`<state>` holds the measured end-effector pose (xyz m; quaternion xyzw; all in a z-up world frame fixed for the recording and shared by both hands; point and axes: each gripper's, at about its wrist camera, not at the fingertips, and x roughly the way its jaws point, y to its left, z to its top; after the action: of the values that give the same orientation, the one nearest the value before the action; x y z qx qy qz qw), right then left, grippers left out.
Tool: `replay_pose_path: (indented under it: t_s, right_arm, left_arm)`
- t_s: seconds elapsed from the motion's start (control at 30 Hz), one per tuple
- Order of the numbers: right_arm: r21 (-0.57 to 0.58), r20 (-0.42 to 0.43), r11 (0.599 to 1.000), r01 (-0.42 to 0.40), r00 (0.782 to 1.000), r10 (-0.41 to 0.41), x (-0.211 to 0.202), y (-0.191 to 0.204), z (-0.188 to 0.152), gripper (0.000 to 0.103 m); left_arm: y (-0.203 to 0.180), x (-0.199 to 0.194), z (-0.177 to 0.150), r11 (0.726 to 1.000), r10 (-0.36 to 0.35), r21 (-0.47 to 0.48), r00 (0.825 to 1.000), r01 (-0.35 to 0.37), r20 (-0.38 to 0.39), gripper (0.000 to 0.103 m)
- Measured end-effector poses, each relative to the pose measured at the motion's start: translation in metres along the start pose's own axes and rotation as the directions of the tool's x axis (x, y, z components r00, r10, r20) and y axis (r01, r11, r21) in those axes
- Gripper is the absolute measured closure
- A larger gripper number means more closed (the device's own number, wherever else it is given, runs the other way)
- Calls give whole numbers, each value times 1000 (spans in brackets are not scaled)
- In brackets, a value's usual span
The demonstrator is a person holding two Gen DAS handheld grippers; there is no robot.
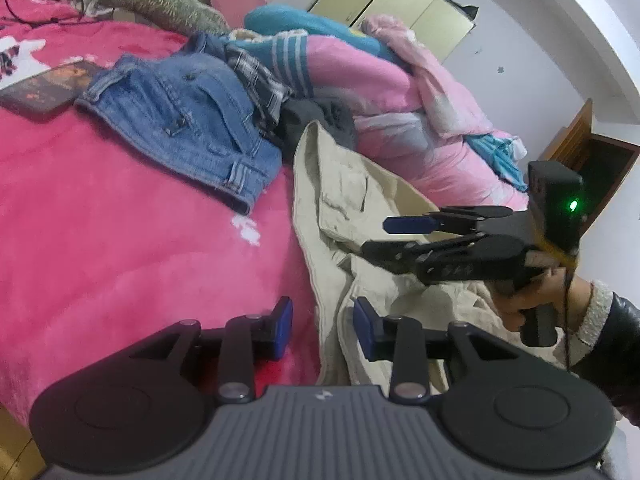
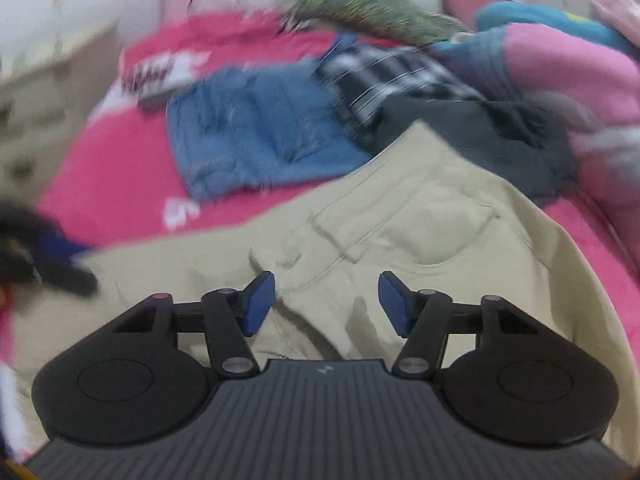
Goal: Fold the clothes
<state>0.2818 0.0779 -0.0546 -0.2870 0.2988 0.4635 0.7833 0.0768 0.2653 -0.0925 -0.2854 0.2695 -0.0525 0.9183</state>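
A pair of crumpled beige cotton trousers is lying on the bright pink fleece bedspread, stretching from the near edge of the bed toward the heap of clothes behind it, with a stitched back pocket facing up in the right wrist view. The left gripper is hovering low over the near edge of the beige trousers, its blue-padded fingers standing apart with only fabric showing between them, gripping nothing. The right gripper is hanging above the pocket area of the trousers, its jaws spread wide and empty; in the left wrist view it is reaching in from the right, held by a hand in a dark sleeve with a fleecy cuff. Beyond the trousers, a blue denim garment is resting flat on the bedspread, just beside a black-and-white checked cloth and a dark grey garment. A pink and blue padded quilt is piled behind them. A dark book is sitting near the far left of the bed. The right wrist view is blurring heavily.
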Motion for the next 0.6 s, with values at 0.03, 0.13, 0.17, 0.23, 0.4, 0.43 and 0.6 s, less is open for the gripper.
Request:
replay_pose_path:
  t_s: [0.03,0.13,0.17,0.23,0.4,0.43,0.6]
  right_arm:
    - [-40,-18,999,6,1000,-7,7,6,-1,49]
    - [-114,-24,993,27,999,-30,12,18,-5,55]
    - [-134,-22,990,33,999,-36,11,21,-5,56]
    - [-191,-12,981,41,999,-44,7,30,-3,59]
    - [-268,-24,962,49,998,-57,14,39,1,59]
    - [-253,-18,965,68,997,-75,16,36,2,61]
    - [-50,23,990,128,992,-127,22,15,8,93]
  left_arm:
    - [0,1,0,1000,2,1,1000,-2,-5,68]
    - [1,3,-1,1000,-3,4,1000,3,-8,68]
    - [2,4,-1,1000,-4,4,1000,4,-9,68]
    - [2,4,-2,1000,-8,5,1000,8,-9,68]
    - [4,5,-4,1000,-16,10,1000,17,-9,68]
    - [4,5,-5,1000,-16,13,1000,16,-8,69]
    - [5,5,-7,1000,-11,20,1000,11,-2,70]
